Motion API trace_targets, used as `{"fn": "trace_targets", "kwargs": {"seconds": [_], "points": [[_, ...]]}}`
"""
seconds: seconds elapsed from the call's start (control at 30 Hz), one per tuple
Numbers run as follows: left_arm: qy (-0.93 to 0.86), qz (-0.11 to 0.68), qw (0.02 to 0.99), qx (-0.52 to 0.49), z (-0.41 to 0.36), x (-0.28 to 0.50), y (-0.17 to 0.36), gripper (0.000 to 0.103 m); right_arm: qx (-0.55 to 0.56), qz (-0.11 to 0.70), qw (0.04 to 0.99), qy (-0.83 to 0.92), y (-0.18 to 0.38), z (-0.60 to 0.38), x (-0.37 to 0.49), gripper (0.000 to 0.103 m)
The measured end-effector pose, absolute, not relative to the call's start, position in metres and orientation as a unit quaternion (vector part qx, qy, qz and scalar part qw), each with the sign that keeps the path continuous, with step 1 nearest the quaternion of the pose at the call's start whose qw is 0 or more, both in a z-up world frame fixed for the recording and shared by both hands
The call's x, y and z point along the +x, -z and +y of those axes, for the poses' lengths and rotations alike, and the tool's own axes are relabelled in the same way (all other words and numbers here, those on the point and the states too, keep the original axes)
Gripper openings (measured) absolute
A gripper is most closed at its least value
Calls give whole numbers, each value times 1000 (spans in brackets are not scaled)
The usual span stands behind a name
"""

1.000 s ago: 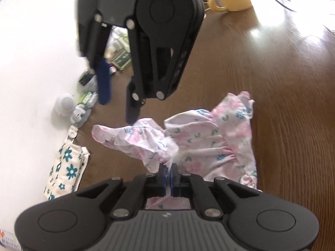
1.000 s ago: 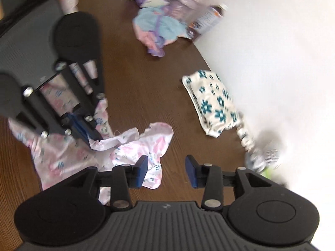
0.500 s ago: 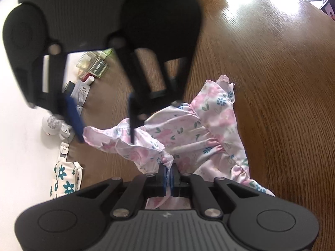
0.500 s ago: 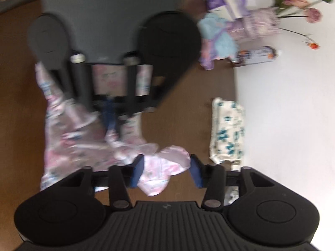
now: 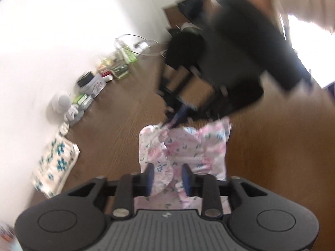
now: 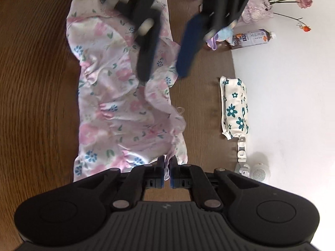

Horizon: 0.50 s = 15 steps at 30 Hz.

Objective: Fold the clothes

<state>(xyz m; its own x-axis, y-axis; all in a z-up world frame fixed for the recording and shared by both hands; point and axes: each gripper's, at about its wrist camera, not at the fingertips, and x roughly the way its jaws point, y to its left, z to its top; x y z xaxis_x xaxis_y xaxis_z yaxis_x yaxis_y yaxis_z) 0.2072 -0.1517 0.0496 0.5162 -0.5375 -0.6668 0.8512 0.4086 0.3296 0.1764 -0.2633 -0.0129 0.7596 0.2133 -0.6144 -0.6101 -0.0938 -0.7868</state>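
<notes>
Legible text: none confirmed. The bottle [image 6: 250, 38] lying on its side at the far edge of the table [image 6: 31, 83], against the wall, carries a label with printed characters, but these are too small and blurred to read. The packages [image 5: 117, 64] along the table edge by the wall, seen in the left wrist view, are motion-blurred, so no lettering on them resolves. No numbers, brands or signs are readable elsewhere.

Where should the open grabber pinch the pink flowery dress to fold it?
Probably the frilly edge of the pink flowery cotton dress nearest the open left gripper, coming straight down. That ruffle stands up in a ridge, and the right gripper already pinches the far end.
</notes>
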Motion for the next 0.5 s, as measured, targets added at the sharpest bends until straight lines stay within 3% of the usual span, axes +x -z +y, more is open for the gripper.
{"fn": "trace_targets", "kwargs": {"seconds": [0.23, 0.5], "points": [[369, 282, 872, 157, -123, 234, -77, 30, -676, 83, 683, -262, 3, -262, 170, 3], [354, 290, 881, 119, -122, 245, -77, 28, -661, 102, 689, -281, -15, -253, 157, 2]]}}
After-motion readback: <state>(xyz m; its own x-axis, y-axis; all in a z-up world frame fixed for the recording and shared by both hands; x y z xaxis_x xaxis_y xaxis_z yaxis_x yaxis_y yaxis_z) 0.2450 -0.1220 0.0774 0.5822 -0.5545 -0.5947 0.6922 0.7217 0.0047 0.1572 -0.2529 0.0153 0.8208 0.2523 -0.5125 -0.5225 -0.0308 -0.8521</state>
